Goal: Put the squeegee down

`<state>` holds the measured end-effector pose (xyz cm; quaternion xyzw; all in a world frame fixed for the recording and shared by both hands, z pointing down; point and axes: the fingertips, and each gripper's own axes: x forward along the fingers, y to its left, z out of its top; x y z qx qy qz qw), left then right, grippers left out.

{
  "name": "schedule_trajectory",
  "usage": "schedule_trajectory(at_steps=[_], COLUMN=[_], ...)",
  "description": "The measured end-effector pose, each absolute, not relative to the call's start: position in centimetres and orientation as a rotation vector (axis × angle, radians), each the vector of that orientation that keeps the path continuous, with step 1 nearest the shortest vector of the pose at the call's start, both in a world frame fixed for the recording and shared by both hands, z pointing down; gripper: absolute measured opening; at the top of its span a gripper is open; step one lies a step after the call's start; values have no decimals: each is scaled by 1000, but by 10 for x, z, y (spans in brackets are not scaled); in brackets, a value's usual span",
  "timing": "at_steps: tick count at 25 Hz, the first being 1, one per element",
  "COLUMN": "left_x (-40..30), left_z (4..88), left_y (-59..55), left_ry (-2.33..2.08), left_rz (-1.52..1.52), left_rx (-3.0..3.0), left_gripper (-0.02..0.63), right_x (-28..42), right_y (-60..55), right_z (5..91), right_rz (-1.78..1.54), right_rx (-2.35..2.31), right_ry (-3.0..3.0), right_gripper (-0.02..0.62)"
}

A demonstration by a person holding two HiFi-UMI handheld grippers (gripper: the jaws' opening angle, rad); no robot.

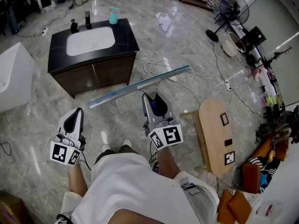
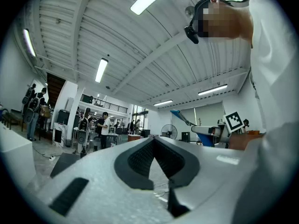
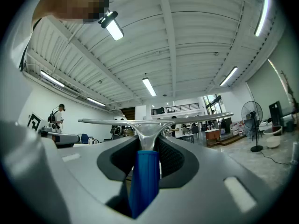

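squeegee (image 1: pixel 140 86) | blue handle, long silver blade | aloft, blade crosswise, roughly level

In front of the bench (image 1: pixel 126 37), the squeegee (image 1: pixel 140 85) has a blue handle, a silver head and a pale blue edge. The left tongs (image 1: pixel 77 112) and right tongs (image 1: pixel 152 97) are light grey with black pads. Their cubes (image 1: pixel 166 136) carry black-and-white square markers. The bench is black-topped over dark brown doors, with a white basin (image 1: pixel 90 41) and a teal bottle (image 1: pixel 113 17). The floor (image 1: pixel 42 120) is grey and marbled.
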<state>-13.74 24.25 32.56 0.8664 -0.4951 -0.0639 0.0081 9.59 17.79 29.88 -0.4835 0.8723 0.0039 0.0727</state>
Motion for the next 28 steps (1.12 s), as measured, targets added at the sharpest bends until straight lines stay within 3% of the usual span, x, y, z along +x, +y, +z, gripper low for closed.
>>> schedule_trajectory(at_steps=[28], left_x=[-127], left_z=[328], left_y=[242], left_ry=[-1575], left_rz=[-166], left_rx=[2706], left_gripper=[5], right_x=[112], right_y=[175], right_z=[305], right_rz=[-5], right_rx=[-1472], right_ry=[2593], right_gripper=[137])
